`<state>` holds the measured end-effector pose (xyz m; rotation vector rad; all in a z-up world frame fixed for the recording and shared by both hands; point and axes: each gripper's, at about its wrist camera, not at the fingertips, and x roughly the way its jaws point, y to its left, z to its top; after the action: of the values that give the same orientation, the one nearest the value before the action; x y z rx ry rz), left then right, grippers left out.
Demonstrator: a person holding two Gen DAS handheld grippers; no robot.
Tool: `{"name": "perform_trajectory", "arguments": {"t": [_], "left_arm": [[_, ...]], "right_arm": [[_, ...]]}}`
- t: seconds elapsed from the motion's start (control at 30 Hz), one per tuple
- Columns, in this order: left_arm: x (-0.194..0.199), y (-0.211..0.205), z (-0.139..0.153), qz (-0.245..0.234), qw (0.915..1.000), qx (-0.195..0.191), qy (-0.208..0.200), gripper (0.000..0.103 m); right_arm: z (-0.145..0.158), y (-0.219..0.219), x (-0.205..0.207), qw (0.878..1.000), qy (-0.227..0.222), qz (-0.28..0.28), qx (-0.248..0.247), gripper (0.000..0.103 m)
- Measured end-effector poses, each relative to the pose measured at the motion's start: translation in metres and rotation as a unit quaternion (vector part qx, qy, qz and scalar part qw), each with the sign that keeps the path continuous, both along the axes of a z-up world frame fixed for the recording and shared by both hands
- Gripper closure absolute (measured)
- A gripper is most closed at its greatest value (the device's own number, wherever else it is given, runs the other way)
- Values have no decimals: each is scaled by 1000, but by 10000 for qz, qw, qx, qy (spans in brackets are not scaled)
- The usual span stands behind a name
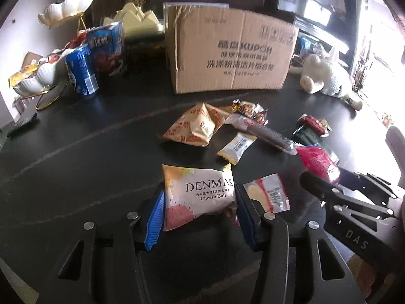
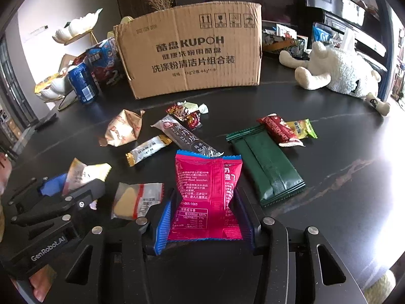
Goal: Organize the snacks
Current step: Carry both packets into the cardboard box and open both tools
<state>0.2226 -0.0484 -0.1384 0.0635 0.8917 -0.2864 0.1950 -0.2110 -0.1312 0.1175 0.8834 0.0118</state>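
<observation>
1. On the dark worktop [image 2: 329, 202], near edge: two snack packets, each between the blue pads of a tool.
2. Left tool [image 1: 198, 211]: closed on the white and orange "Cheese Ball" pillow packet [image 1: 197, 195], pads pressing both its sides.
3. Right tool [image 2: 205, 217]: clamped on the bright pink foil packet [image 2: 206, 190], pinched in at the waist between the pads.
4. Both packets low at the worktop; whether lifted clear, cannot tell.
5. Probably the pick-up step. To do well: squeeze only enough to hold, so the puffed packets neither burst nor slip; lift straight up, clear of the small clear-wrapped yellow wafer [image 2: 136, 200] lying between the two tools.
6. Likely goal, as a guess: the open brown cardboard box [image 2: 192, 55] at the far middle, beyond the loose wrappers.
7. Carry high over the scattered sweets and the dark green flat pouch [image 2: 265, 167], right of the pink packet.
</observation>
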Motion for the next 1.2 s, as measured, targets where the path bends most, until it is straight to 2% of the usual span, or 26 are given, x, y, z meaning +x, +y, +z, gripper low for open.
{"name": "perform_trajectory", "arguments": {"t": [0.23, 0.47, 0.6, 0.73, 0.93, 1.2], "left_arm": [[-13, 0, 28, -73, 9996, -67, -278, 52], [-26, 2, 63, -127, 9962, 79, -862, 52], [-28, 4, 79, -141, 9944, 69, -1044, 52], [-24, 7, 97, -172, 9930, -35, -1169, 52], [-21, 4, 129, -233, 9865, 107, -1617, 52], [-4, -1, 168, -336, 9806, 177, -1925, 52]], "right_arm": [[23, 4, -15, 9996, -274, 61, -3, 56], [56, 8, -24, 9975, -662, 199, -174, 56], [74, 12, -26, 9956, -875, 281, -208, 56], [92, 14, -22, 9937, -1050, 372, -128, 56], [121, 15, -12, 9900, -1311, 499, -111, 56], [159, 10, 8, 9852, -1618, 528, -206, 56]]}}
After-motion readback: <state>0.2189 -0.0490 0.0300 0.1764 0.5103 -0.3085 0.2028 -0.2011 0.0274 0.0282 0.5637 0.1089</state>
